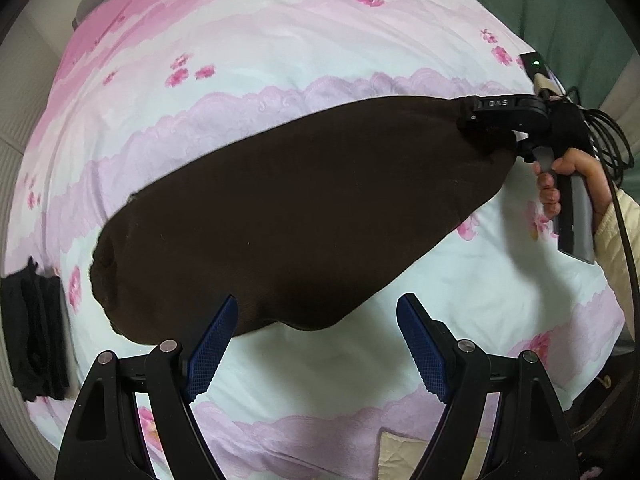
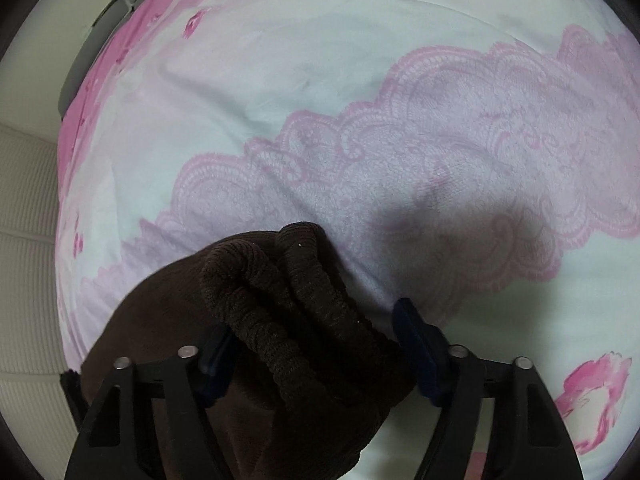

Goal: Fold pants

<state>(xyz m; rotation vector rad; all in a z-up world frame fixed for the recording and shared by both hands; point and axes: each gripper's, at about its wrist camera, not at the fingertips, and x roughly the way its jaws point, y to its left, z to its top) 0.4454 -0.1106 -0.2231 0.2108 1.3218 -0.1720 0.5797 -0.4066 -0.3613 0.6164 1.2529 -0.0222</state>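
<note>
Dark brown pants [image 1: 288, 208] lie folded lengthwise in a long slanted strip across the pink floral bedsheet [image 1: 320, 60]. My left gripper [image 1: 319, 300] hovers open over the strip's near edge, blue pads wide apart and nothing between them. My right gripper [image 1: 472, 124] is at the strip's far right end, held by a person's hand [image 1: 560, 184]. In the right wrist view the bunched ribbed waistband [image 2: 288, 280] fills the gap of the right gripper [image 2: 314, 320]. The fabric touches both pads and drapes over the left one.
A black garment [image 1: 34, 332] lies at the bed's left edge. Cables [image 1: 612, 140] loop behind the right gripper's handle. A green curtain [image 1: 560, 0] hangs beyond the far right corner. The sheet [image 2: 280, 100] spreads bare beyond the waistband.
</note>
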